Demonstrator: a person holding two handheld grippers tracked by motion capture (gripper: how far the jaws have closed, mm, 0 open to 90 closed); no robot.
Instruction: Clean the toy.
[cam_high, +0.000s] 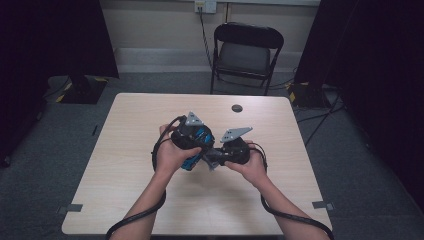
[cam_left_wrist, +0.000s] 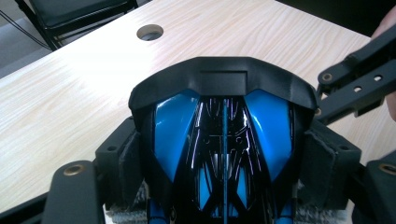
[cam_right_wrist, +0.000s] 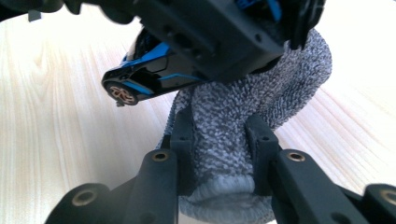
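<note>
Pale wood-grain tabletop (cam_high: 125, 165) with a round hole (cam_high: 237, 108) near its far edge; a black folding chair (cam_high: 246, 52) is seen behind. Left tool (cam_high: 192, 142) is clamped wide on a blue-and-black toy car (cam_left_wrist: 223, 144), held above mid-tabletop. Right tool (cam_high: 220, 157) is pinched shut on a grey sock (cam_right_wrist: 233, 135) touching the car.

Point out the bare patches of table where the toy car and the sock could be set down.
The table is bare left of the hands out to the left edge, right of them to the right edge, and beyond them up to the round hole. Only the middle is crowded, where toy car and sock are held.
</note>
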